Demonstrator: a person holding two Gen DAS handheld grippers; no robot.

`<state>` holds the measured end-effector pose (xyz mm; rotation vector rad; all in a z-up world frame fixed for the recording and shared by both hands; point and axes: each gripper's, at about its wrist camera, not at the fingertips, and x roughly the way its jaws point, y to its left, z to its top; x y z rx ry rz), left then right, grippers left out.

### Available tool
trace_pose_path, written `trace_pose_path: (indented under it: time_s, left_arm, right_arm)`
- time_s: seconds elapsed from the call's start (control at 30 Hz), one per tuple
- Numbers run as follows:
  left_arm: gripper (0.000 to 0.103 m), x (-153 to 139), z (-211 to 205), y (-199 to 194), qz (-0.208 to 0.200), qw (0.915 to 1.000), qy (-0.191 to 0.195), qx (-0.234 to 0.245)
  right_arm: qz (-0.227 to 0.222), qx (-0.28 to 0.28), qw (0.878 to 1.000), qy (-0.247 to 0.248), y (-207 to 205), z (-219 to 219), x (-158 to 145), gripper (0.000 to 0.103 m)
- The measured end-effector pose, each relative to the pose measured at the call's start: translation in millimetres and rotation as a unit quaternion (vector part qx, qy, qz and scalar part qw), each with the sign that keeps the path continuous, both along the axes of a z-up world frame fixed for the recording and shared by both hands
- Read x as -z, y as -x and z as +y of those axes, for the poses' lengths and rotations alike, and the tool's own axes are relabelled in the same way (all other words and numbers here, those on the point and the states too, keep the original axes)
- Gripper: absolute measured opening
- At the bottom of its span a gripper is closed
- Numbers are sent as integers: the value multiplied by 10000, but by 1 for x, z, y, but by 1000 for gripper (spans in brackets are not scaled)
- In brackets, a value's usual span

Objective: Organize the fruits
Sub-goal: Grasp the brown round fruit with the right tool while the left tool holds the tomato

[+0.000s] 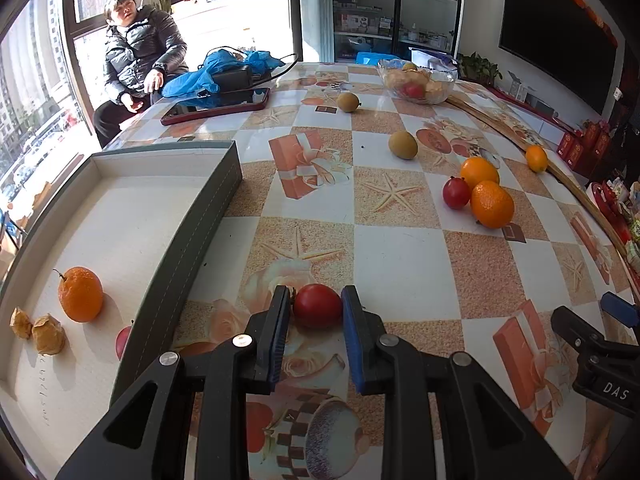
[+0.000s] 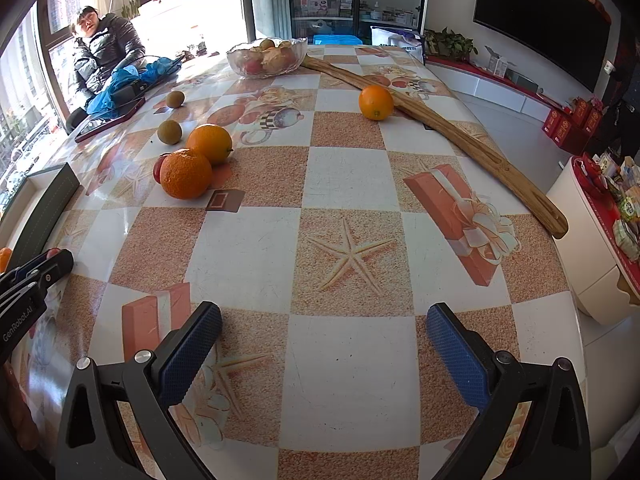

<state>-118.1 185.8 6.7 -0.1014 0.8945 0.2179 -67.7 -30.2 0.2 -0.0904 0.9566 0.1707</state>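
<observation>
Gripping a red fruit beside the tray

Clamped between the left gripper's (image 1: pixel 316 304) pads, a red fruit (image 1: pixel 317 306) sits on the table (image 1: pixel 400 256) just right of the tray (image 1: pixel 224 184). Inside the tray lie an orange (image 1: pixel 80 294), two husked fruits (image 1: pixel 38 332) and another red fruit (image 1: pixel 123 340) against the wall. Farther out on the table are two oranges (image 1: pixel 486 192), a red fruit touching them, two brown fruits (image 1: pixel 403 145), a lone orange (image 2: pixel 375 102) and a glass bowl (image 2: pixel 267 57). The right gripper (image 2: pixel 324 344) hangs over bare table, jaws wide apart, holding nothing.
</observation>
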Motion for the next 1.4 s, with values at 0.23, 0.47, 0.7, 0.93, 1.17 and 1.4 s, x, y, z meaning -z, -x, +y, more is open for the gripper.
trace_pose_path:
  time_s: [0.23,0.47,0.7,0.93,1.17,1.4]
  left_arm:
    - [29,0,0,0,-1,10000,5,0]
    - [29,0,0,0,0,10000,3,0]
    - [29,0,0,0,0,10000,4,0]
    - [29,0,0,0,-3,10000,18,0]
    - [29,-2,1,3,32,10000,-25,-69]
    - [29,-1,8,9,33,9999,-23,-153]
  right_arm:
    - [2,0,10000,5,0,0,0,103]
    - [3,1,10000,9,0,0,0,103]
    - [16,2,10000,25,0,0,0,103]
    - [572,-176,9980,-219,-17,7,-11,103]
    - [112,-772,9968,-196,-37,57,-55,103]
    - [11,-1117,9937,60,-77,112,-58,103]
